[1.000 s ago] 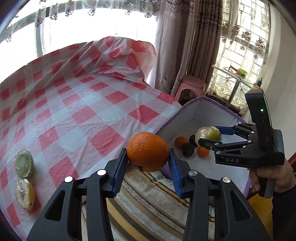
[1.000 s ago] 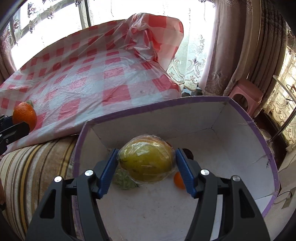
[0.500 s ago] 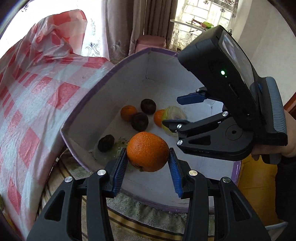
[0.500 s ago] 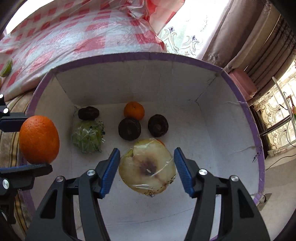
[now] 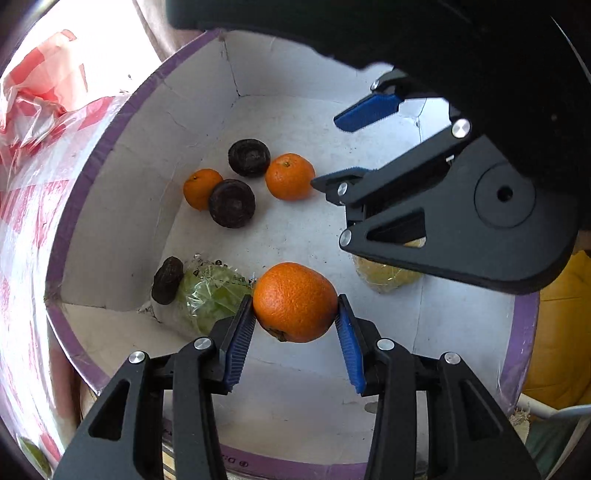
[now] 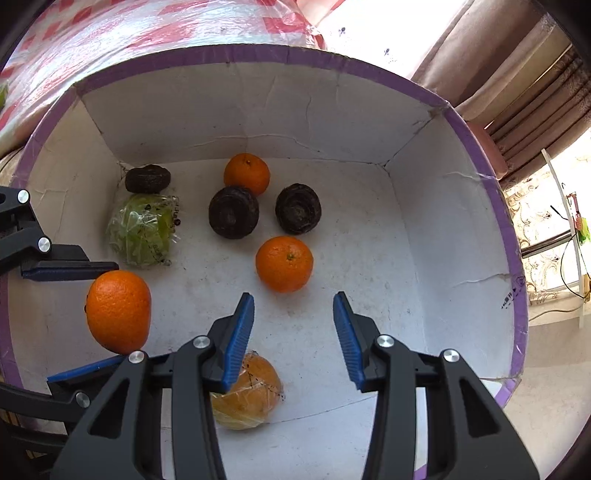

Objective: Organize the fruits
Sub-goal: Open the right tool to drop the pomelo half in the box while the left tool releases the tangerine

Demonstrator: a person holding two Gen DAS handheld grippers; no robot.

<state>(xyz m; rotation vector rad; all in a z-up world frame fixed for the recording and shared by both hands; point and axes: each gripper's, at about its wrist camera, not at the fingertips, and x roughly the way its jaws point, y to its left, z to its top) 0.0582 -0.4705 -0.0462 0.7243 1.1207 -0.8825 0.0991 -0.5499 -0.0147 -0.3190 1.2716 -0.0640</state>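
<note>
My left gripper [image 5: 295, 325] is shut on a large orange [image 5: 294, 301] and holds it inside the white box with a purple rim [image 5: 110, 122], above the floor. The orange also shows in the right wrist view [image 6: 118, 310]. My right gripper [image 6: 293, 325] is open and empty over the box floor [image 6: 369, 258]. A plastic-wrapped yellow fruit [image 6: 245, 391] lies on the floor just below its left finger. The same fruit is partly hidden behind the right gripper in the left wrist view [image 5: 386, 273].
In the box lie two small oranges [image 6: 284, 263] [image 6: 246, 173], three dark round fruits [image 6: 233, 212] [image 6: 298, 209] [image 6: 147, 179] and a wrapped green fruit [image 6: 142, 230]. A red-checked cloth [image 6: 110, 29] lies beyond the box. Curtains [image 6: 517, 66] hang at right.
My right gripper opened and let the wrapped yellow fruit drop onto the box floor. My left gripper carried the large orange further into the box.
</note>
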